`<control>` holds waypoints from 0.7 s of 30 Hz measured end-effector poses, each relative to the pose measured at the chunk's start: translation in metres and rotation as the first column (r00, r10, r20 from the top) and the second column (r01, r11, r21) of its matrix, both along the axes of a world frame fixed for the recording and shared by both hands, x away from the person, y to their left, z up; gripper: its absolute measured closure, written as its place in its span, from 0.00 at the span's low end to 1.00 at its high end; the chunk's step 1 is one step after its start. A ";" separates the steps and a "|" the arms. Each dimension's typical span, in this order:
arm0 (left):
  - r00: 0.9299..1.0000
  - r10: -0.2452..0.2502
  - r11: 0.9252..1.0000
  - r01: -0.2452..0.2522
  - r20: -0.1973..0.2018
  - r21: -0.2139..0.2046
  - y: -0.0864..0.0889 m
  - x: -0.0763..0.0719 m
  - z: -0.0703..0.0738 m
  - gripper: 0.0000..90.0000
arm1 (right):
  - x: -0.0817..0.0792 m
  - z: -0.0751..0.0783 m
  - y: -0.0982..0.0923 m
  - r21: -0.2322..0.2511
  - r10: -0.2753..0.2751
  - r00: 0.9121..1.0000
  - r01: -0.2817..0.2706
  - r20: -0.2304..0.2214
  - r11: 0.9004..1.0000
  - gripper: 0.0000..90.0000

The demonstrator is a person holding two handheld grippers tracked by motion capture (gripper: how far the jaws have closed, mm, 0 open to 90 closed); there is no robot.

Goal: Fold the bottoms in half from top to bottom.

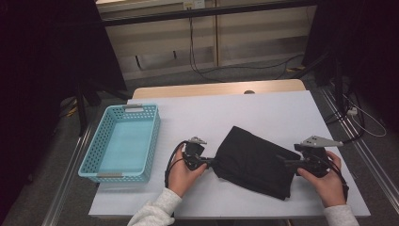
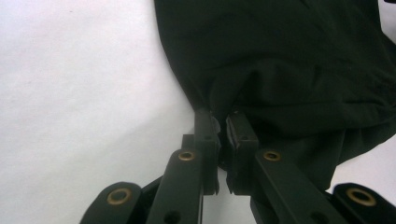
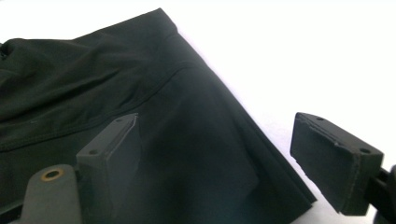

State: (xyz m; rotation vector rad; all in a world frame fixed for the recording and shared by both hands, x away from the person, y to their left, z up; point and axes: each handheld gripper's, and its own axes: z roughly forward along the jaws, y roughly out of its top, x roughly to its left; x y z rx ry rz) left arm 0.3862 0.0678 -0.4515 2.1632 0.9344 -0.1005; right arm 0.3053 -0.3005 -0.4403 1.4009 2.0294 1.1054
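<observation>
**Left claw pinches the dark cloth; right claw stands spread over its far edge**

At the far left of the white table (image 1: 263,108) sits a light-blue basket (image 1: 151,136), with nothing in it, well apart from the work. Just right of it, the left gripper (image 1: 210,161) is held low in the person's left hand (image 1: 181,175). In the left gripper view its jaws are pressed nearly together on a bunched fold at the edge of the black garment (image 2: 289,60), so that the cloth puckers where it enters the pads.

The black garment (image 1: 256,160) lies folded and flat in the middle of the table's near half, between the two hands, one corner pointing toward the far edge.

At the right, the right gripper (image 1: 287,161) reaches in over the garment's right side from the right hand (image 1: 329,181). The right gripper view shows its jaws spread wide, one pad resting over the cloth and the other out past the hem above bare table, with nothing pinched.

The garment looks light, thin and limp, likely a smooth stretch fabric that would sag and slide rather than hold shape. A good hold is probably a hemmed edge or corner, where the layers are thicker. Gripping only the top layer could let the fold fall open, so the right claw would do well to take the whole edge.
</observation>
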 end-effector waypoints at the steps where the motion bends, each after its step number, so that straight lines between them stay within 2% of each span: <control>1: 1.000 0.003 1.000 -0.003 -0.002 -0.001 0.000 0.001 0.000 0.95 | 0.000 0.000 0.000 0.002 -0.003 1.000 0.003 -0.001 1.000 0.18; 8: 1.000 0.018 1.000 -0.018 -0.004 -0.014 0.003 0.006 0.001 0.95 | -0.002 0.001 -0.003 0.008 -0.010 1.000 0.010 0.004 1.000 0.18; 15: 0.999 0.040 0.999 -0.040 -0.019 -0.030 0.007 0.013 -0.002 0.95 | -0.003 0.001 -0.003 -0.005 -0.002 1.000 0.002 -0.005 1.000 0.18; 21: 0.997 0.079 0.996 -0.079 -0.012 -0.043 0.015 0.021 0.001 0.95 | -0.005 0.001 -0.005 -0.001 -0.001 1.000 0.001 0.001 1.000 0.18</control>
